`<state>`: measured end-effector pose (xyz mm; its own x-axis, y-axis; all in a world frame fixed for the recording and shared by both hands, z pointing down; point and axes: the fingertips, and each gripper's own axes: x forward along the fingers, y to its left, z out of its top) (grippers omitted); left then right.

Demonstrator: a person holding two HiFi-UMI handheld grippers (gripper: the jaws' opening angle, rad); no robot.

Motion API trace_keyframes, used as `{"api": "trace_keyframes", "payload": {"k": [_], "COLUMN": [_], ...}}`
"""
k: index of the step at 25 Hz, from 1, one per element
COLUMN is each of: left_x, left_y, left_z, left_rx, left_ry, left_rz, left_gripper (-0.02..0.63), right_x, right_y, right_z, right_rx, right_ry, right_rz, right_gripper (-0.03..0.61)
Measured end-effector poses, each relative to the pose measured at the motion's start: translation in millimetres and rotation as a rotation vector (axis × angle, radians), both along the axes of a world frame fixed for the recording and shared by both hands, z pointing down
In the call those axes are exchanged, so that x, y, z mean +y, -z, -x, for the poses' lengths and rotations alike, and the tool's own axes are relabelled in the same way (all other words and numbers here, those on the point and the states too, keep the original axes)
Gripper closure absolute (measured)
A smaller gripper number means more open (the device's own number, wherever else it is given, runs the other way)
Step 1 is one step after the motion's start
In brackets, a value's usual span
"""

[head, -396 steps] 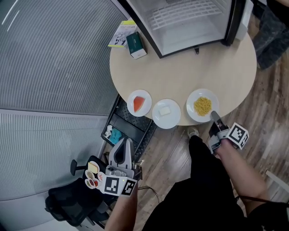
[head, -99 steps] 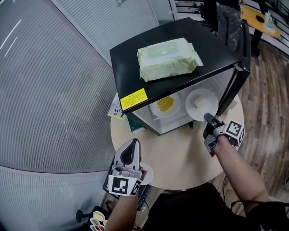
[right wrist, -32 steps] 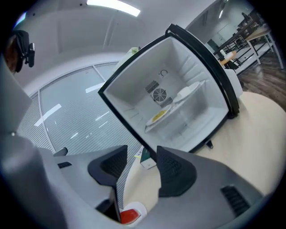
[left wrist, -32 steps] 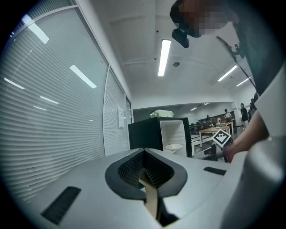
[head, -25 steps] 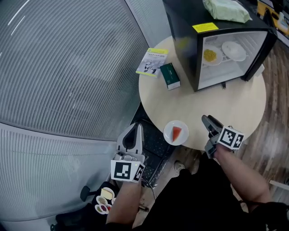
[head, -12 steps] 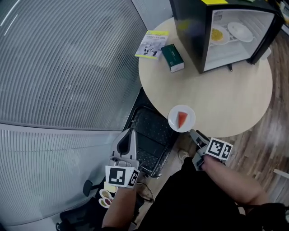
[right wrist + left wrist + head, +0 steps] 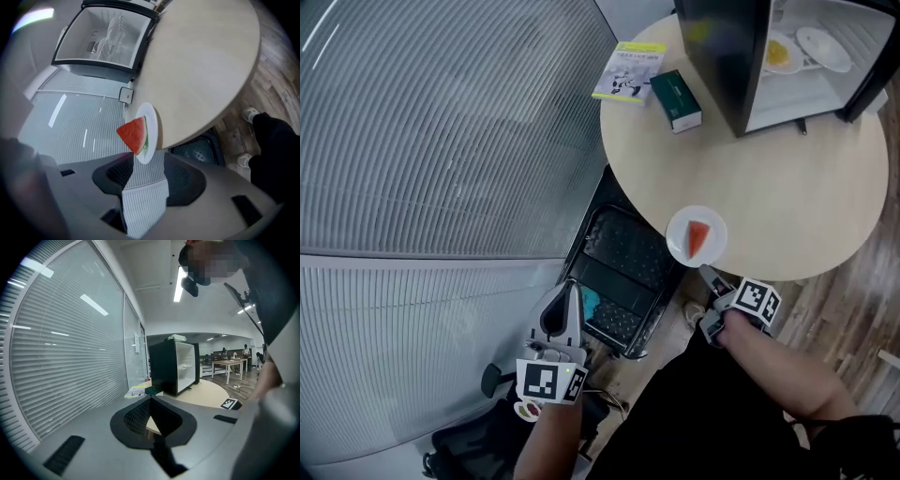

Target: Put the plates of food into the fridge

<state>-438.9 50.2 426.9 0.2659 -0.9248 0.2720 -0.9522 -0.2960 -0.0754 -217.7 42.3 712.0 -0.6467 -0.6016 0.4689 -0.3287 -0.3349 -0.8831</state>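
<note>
Just beside the watermelon plate, right gripper (jaws apart)

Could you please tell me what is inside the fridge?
The fridge holds a plate of yellow food and a second plate; its black side and the frame edge hide the rest.

Three plates, one fridge

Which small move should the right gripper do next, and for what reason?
Probably ease the right gripper forward until the rim of the plate sits well between its open jaws, before closing. The plate with the watermelon slice lies at the table edge just ahead of the jaws, and nothing is gripped yet.
</note>
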Motion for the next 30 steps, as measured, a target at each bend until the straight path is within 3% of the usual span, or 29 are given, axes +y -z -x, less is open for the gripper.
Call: {"api": "trace_keyframes", "payload": {"k": [8, 11, 14, 18, 23, 30], "left_x": [11, 14, 16, 16, 7, -7], "left_y": [-14, -16, -19, -23, -15, 7], "left_z": [10, 15, 21, 18, 22, 26], "left_rx": [-0.005, -0.011, -0.014, -0.014, -0.024, -0.052], "left_ry": [0.020, 0.028, 0.038, 0.035, 0.031, 0.032], "left_rz": [0.054, 0.061, 0.068, 0.079, 0.052, -0.011], "left_gripper": [0.611, 0.611, 0.611, 0.611, 0.611, 0.611], "right_x": [-19, -18, -18, -19, -18, -25], "right_y": [-29, -35, -36, -34, -24, -4], "right_z": [12, 11, 13, 17, 22, 14], "right_rx": [-0.045, -0.064, -0.099, -0.120, -0.148, -0.174], "right_ry": [-0.098, -0.150, -0.175, -0.141, -0.113, -0.083], "right_rz": [0.063, 0.088, 0.080, 0.065, 0.050, -0.010], "right_gripper": [0.370, 0.419, 0.425, 0.455, 0.541, 0.561]}}
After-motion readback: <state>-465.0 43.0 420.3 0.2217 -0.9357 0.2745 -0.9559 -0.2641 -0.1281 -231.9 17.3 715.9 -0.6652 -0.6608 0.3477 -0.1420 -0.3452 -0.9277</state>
